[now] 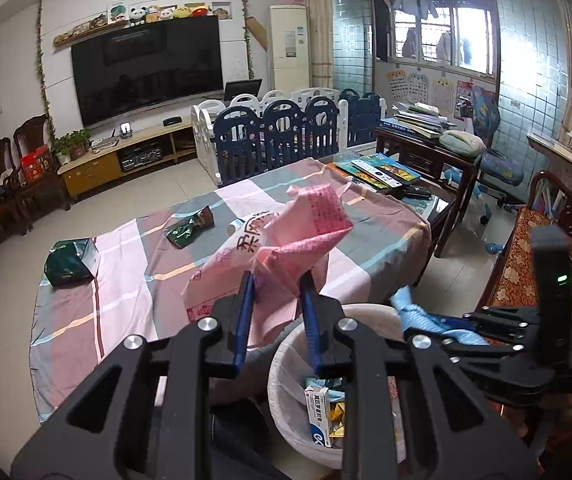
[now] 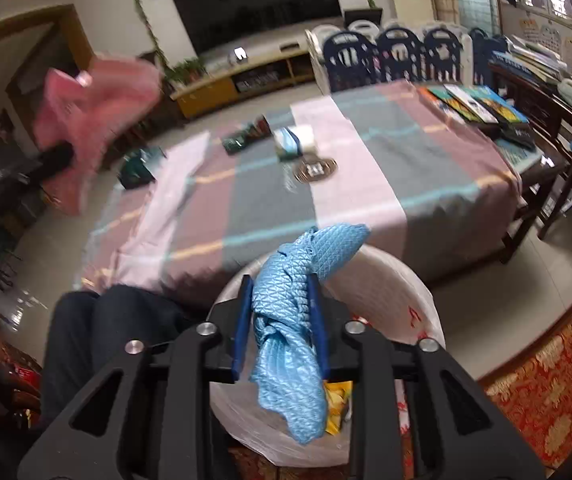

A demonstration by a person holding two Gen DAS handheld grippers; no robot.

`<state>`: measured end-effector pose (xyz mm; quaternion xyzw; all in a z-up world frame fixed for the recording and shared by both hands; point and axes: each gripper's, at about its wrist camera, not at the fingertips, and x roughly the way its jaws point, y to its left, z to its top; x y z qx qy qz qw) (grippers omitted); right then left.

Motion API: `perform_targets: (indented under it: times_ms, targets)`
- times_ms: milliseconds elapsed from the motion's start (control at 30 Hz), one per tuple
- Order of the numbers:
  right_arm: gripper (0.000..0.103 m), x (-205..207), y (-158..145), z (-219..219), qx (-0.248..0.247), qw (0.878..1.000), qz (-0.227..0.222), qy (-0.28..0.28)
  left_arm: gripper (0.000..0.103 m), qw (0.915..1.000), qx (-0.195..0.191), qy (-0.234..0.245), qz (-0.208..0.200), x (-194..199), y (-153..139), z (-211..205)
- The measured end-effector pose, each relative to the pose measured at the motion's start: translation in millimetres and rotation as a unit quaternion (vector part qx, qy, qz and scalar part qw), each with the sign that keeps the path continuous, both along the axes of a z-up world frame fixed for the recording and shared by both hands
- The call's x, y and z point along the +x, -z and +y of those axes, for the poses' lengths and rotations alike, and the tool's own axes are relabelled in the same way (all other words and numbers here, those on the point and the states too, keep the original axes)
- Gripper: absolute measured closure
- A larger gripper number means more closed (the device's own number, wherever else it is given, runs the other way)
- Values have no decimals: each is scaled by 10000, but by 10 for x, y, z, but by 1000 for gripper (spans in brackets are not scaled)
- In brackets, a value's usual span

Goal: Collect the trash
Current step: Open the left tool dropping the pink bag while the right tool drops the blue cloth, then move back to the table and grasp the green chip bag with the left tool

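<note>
Hanging between the right gripper (image 2: 280, 322)'s 2 fingers (image 2: 243, 322), the blue wrapper (image 2: 299, 312) sits in a narrow gap with the pads at its sides, its tail dangling over the bin (image 2: 385, 280) directly below. The left gripper (image 1: 276, 312) pinches a pink bag (image 1: 305, 232) in a narrow grip, just beside the bin's rim (image 1: 286, 352). Judged step: dropping. Next, the right must part wider, then the left shifts over the bin. Beyond, green packets (image 1: 190, 228) wait on the table (image 1: 365, 256).
</note>
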<state>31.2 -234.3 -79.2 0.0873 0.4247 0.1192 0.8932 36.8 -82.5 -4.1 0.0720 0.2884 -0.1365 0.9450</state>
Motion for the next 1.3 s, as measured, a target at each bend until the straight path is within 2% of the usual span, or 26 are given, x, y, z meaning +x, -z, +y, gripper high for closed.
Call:
perform_targets:
  times_ms: [33, 100, 200, 367, 433, 500, 533, 567, 600, 633, 767, 867, 967, 1067, 1133, 1300]
  targets:
    - [60, 16, 48, -24, -116, 9998, 92, 154, 79, 10000, 9, 34, 18, 11, 12, -12]
    - [34, -14, 44, -126, 12, 9992, 71, 381, 79, 9999, 10, 112, 102, 27, 56, -46]
    - [32, -48, -84, -358, 479, 9968, -110, 635, 79, 9994, 1, 211, 282, 75, 146, -105]
    - [30, -155, -330, -648, 477, 9908, -481, 1176, 79, 9943, -193, 685, 792, 236, 412, -200]
    - [30, -188, -388, -752, 569, 9877, -582, 1332, 79, 9891, -294, 951, 1080, 303, 570, -272]
    - [29, -212, -423, -837, 676, 9849, -637, 1461, 76, 9772, -431, 1442, 1499, 373, 778, -377]
    - [28, -212, -426, -863, 709, 9840, -637, 1505, 65, 9713, -487, 1610, 1682, 398, 872, -419]
    - [27, -200, -417, -883, 729, 9836, -626, 1527, 38, 9679, -448, 1621, 1866, 433, 979, -451]
    - [27, -193, -402, -887, 740, 9835, -602, 1537, 17, 9698, -350, 1479, 1909, 459, 1038, -462]
    - [27, -180, -375, -882, 737, 9837, -566, 1537, 16, 9725, -271, 1318, 1900, 494, 1089, -441]
    - [27, -47, -177, -824, 733, 9850, -309, 1528, 15, 9767, -410, 961, 1875, 676, 1201, -199]
    - [27, 100, 13, -752, 748, 9857, -36, 1509, 15, 9837, -246, 438, 1728, 911, 1279, 73]
    - [27, 262, 186, -679, 724, 9865, 197, 1452, 15, 9858, -111, -160, 1669, 1290, 1310, 431]
    - [27, 449, 347, -608, 676, 9864, 433, 1433, 15, 9869, -106, -637, 1480, 1827, 1265, 812]
    - [27, 589, 454, -562, 722, 9853, 594, 1430, 15, 9867, 27, -815, 1406, 2271, 1251, 960]
    - [27, 983, 599, -412, 717, 9837, 844, 1413, 15, 9840, 213, -982, 1472, 3404, 1412, 1204]
